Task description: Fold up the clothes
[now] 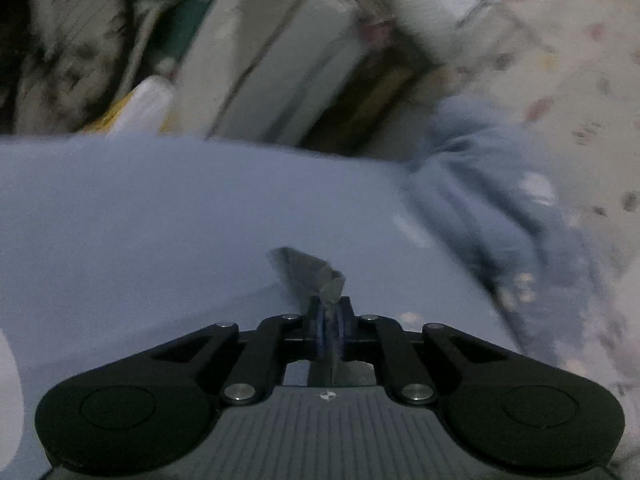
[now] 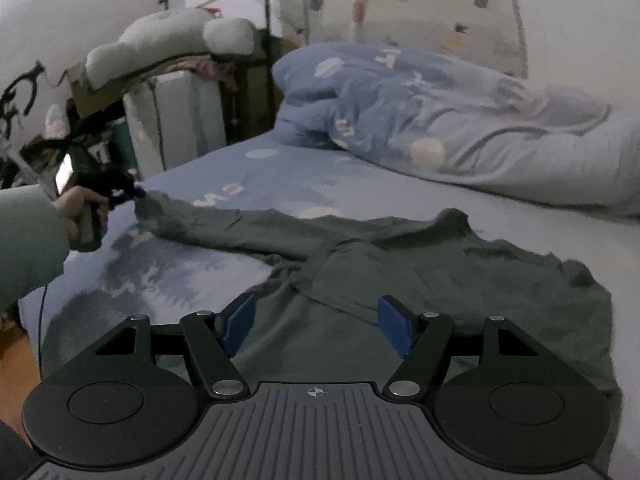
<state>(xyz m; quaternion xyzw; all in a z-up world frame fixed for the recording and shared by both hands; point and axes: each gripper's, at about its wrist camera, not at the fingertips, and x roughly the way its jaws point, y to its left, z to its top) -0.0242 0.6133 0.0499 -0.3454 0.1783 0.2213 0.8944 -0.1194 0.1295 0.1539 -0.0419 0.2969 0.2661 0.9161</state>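
Shirt sleeve (image 1: 316,276) between left jaws

Garment (image 2: 360,280) spread on bed (image 2: 520,216), bunched duvet (image 2: 440,120) behind it, plush toy (image 2: 172,40) beyond the bed's left edge

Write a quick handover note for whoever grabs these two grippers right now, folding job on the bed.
Left gripper: shut on the sleeve cuff, stretched out toward the bed's left edge.
Right gripper: open, hovering over the shirt body, holding nothing.
Shirt: dark green, long-sleeved, lying mostly flat on the bed, a bit rumpled; blue duvet bunched behind it.
Done: one sleeve pulled out; no fold visible yet.
Left: probably bring that sleeve across the body, then the other sleeve and the body.
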